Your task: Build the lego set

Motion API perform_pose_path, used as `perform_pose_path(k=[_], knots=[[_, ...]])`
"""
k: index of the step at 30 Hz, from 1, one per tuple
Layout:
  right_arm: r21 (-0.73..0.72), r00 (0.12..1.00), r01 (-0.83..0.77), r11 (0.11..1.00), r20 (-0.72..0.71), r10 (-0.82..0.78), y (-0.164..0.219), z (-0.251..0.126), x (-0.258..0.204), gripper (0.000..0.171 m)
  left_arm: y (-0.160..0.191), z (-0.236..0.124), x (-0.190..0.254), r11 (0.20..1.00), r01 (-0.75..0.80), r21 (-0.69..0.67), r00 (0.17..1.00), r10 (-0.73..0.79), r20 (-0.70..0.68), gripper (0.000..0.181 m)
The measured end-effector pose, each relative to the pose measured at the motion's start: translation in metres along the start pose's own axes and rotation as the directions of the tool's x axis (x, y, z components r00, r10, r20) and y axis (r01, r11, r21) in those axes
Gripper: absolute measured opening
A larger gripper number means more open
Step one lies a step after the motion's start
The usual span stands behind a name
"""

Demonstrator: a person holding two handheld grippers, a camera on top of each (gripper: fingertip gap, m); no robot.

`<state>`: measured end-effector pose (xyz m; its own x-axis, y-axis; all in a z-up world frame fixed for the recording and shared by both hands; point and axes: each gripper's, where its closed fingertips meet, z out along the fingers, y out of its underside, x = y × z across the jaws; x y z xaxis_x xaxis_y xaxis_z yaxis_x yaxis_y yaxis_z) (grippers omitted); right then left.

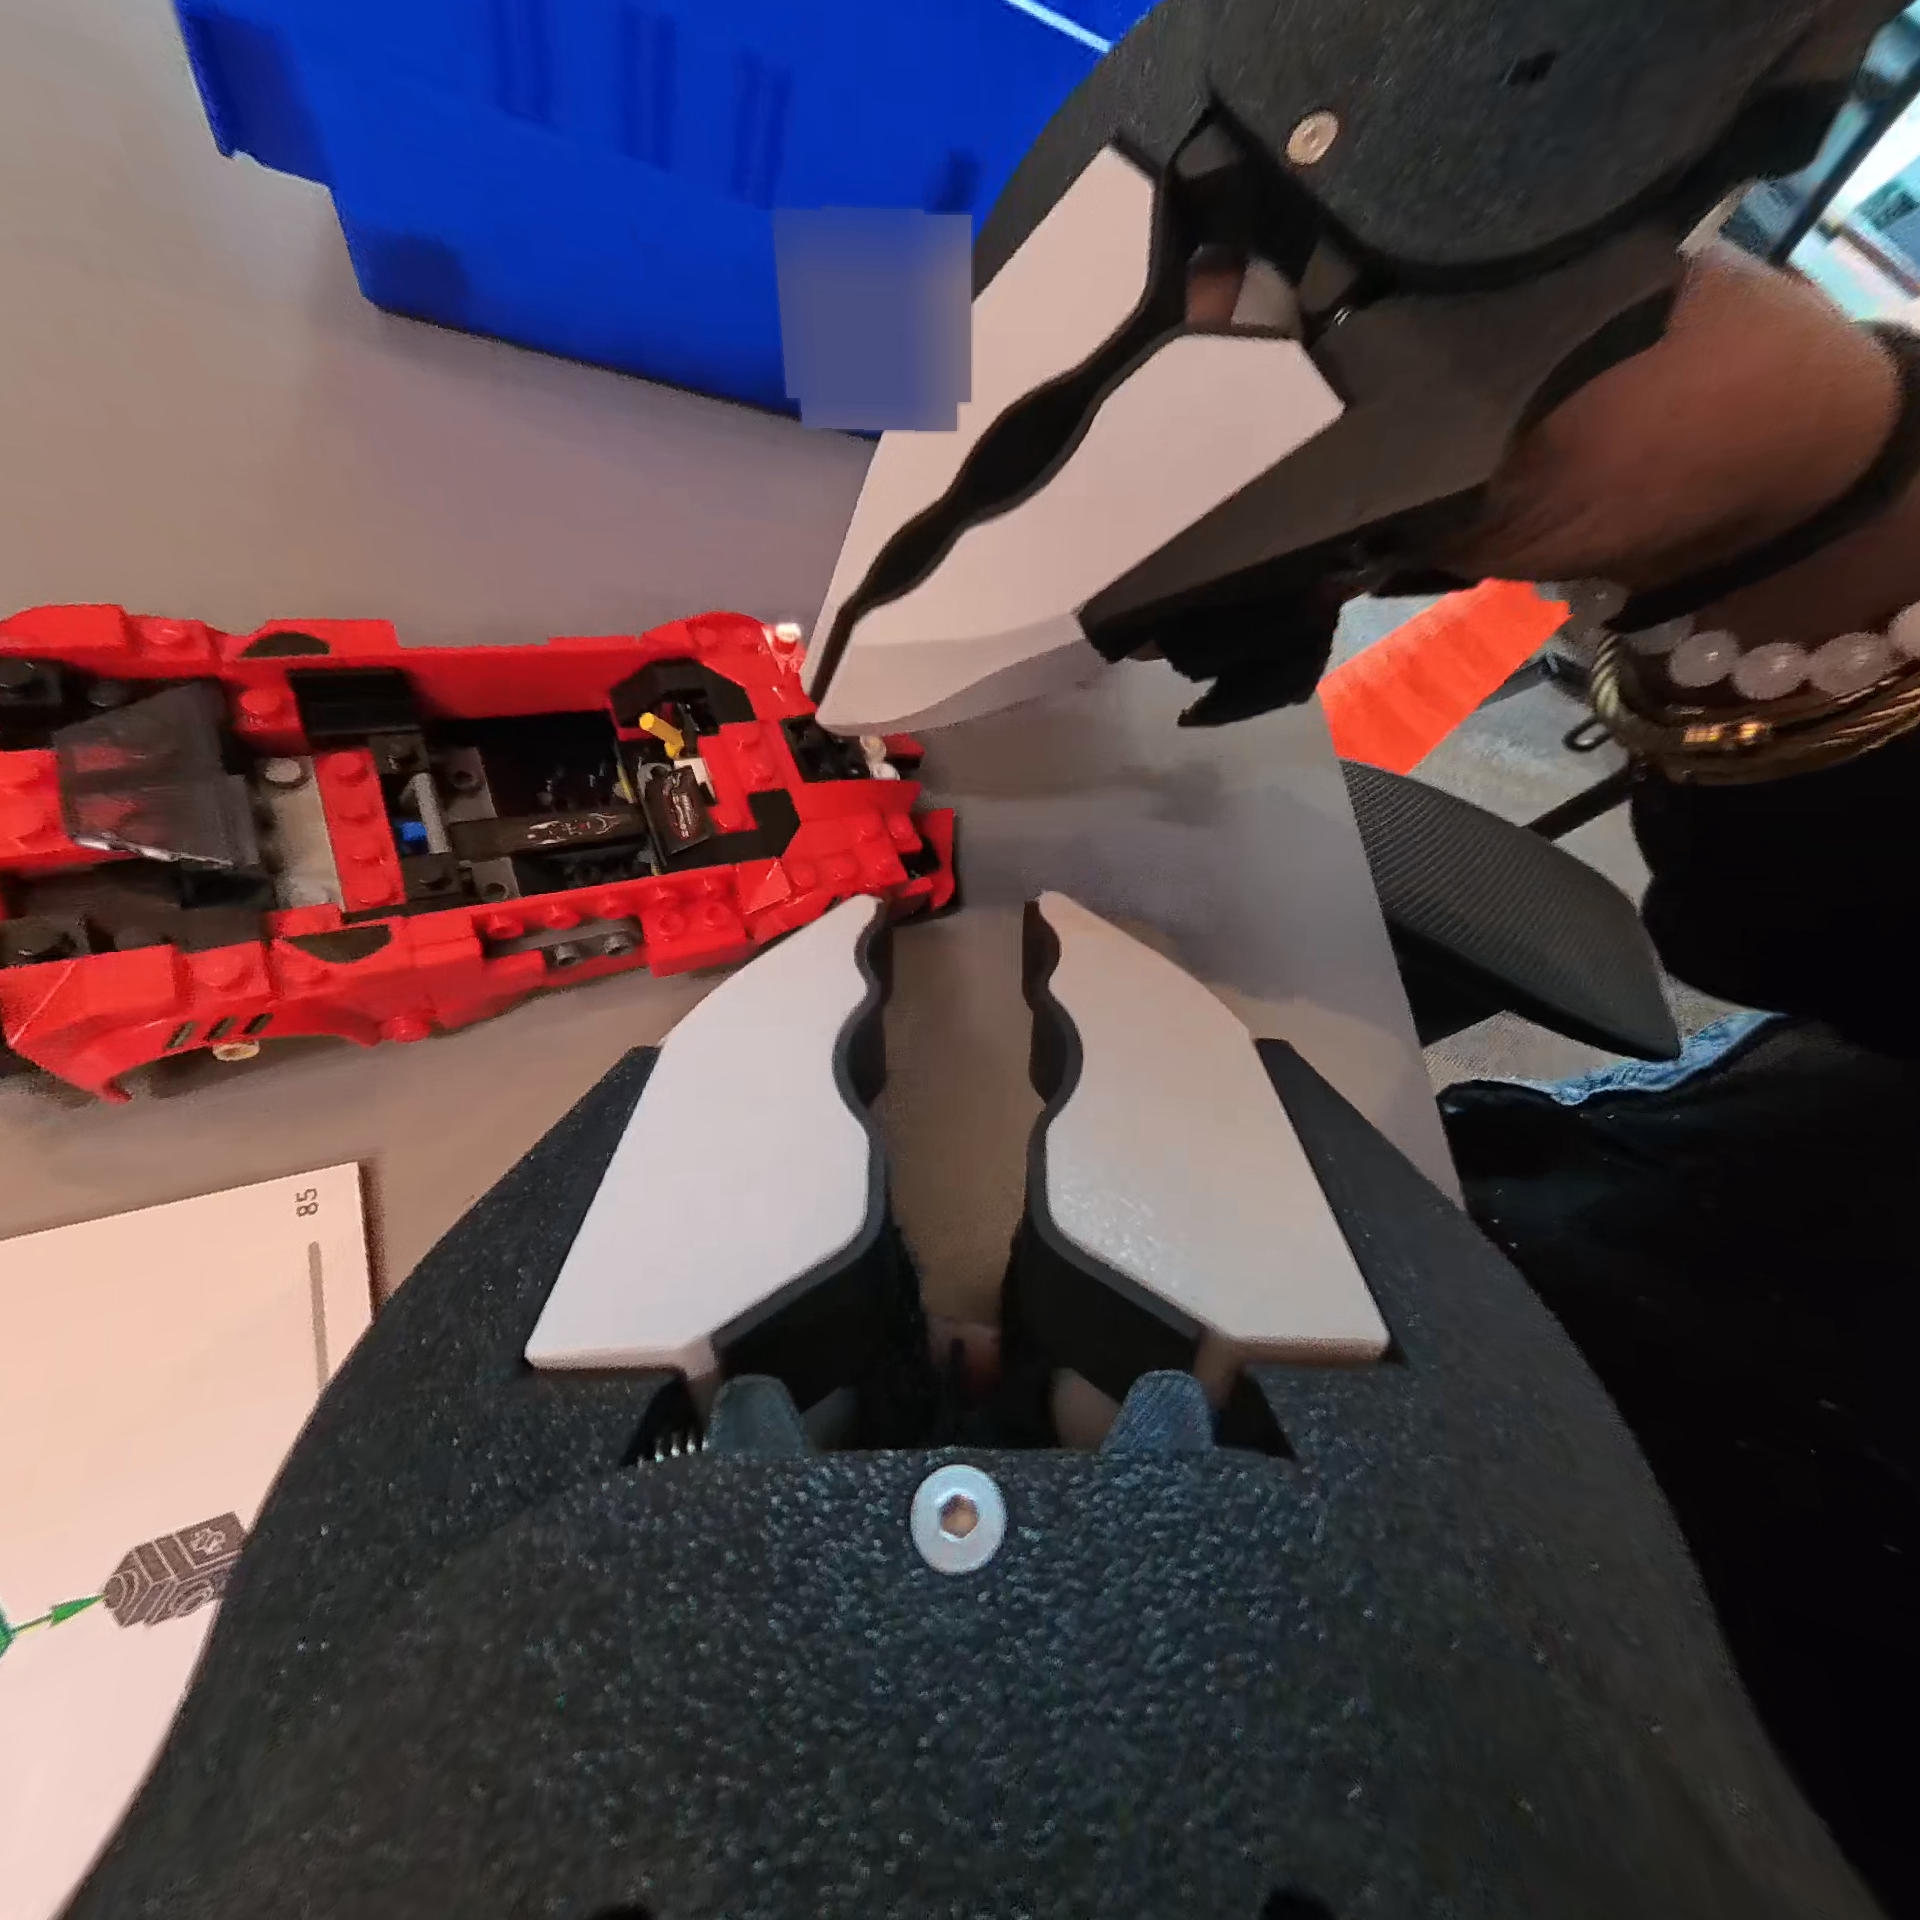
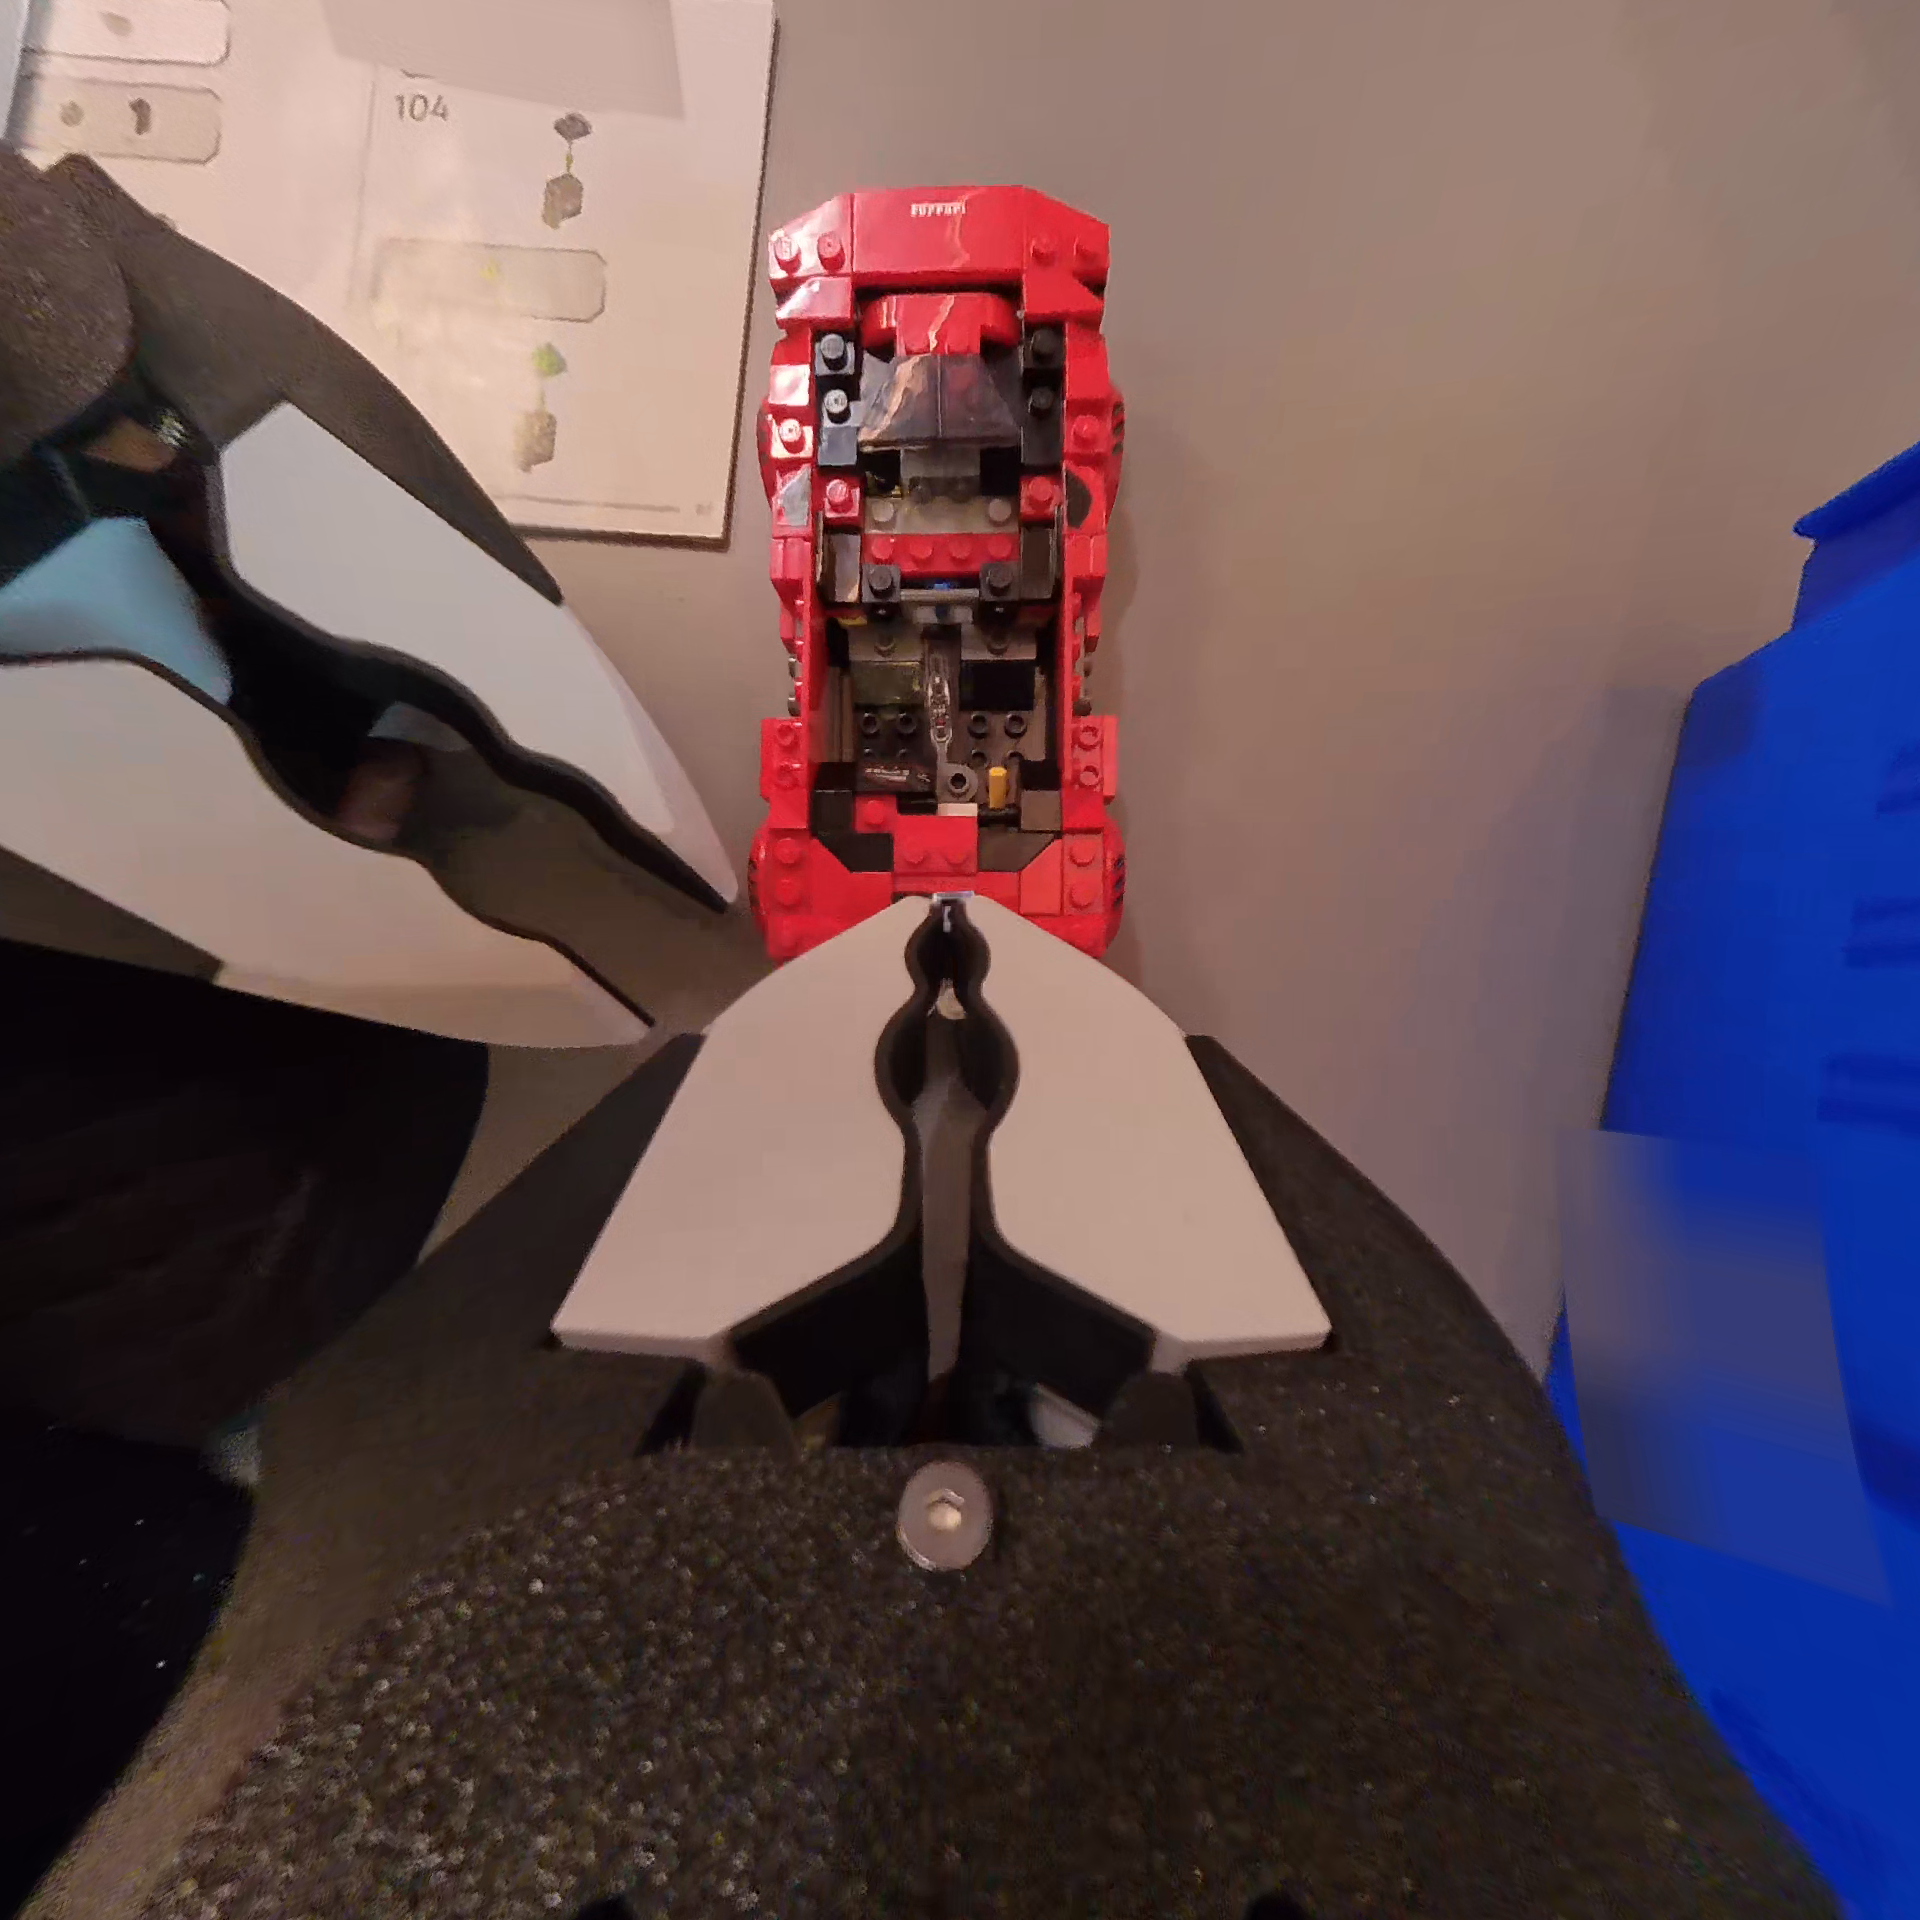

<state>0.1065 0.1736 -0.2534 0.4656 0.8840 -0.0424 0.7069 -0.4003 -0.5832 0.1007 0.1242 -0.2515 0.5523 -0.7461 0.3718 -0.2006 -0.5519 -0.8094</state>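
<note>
The right claw is pressed nearly together, pinching a tiny pale piece at its tips, which touch the near end of the red lego car. The left claw is spread, holding nothing, its tips just beside the car's same end. The car lies on the grey counter. A blue bin stands beyond; its contents are hidden. An instruction booklet lies beside the car.

I see glossy red plastic on the lego car, a matt grey tabletop, and grainy black claw housing.
</note>
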Motion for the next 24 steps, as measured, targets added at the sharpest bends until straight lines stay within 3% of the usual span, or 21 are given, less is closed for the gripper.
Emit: perform_pose_path(k=[1,24], knots=[[-0.008,1.000,0.005,1.000,0.008,-0.005,0.0003,0.0010,-0.0006,0.002,-0.0012,-0.0013,0.0002,1.000,0.008,0.012,1.000,-0.008,-0.009,0.023],[-0.031,0.996,0.090,0.995,-0.021,-0.090,0.0031,0.0075,-0.0041,0.002,-0.0009,-0.0046,-0.0003,0.998,0.067,0.019,0.997,-0.066,-0.050,0.023]])
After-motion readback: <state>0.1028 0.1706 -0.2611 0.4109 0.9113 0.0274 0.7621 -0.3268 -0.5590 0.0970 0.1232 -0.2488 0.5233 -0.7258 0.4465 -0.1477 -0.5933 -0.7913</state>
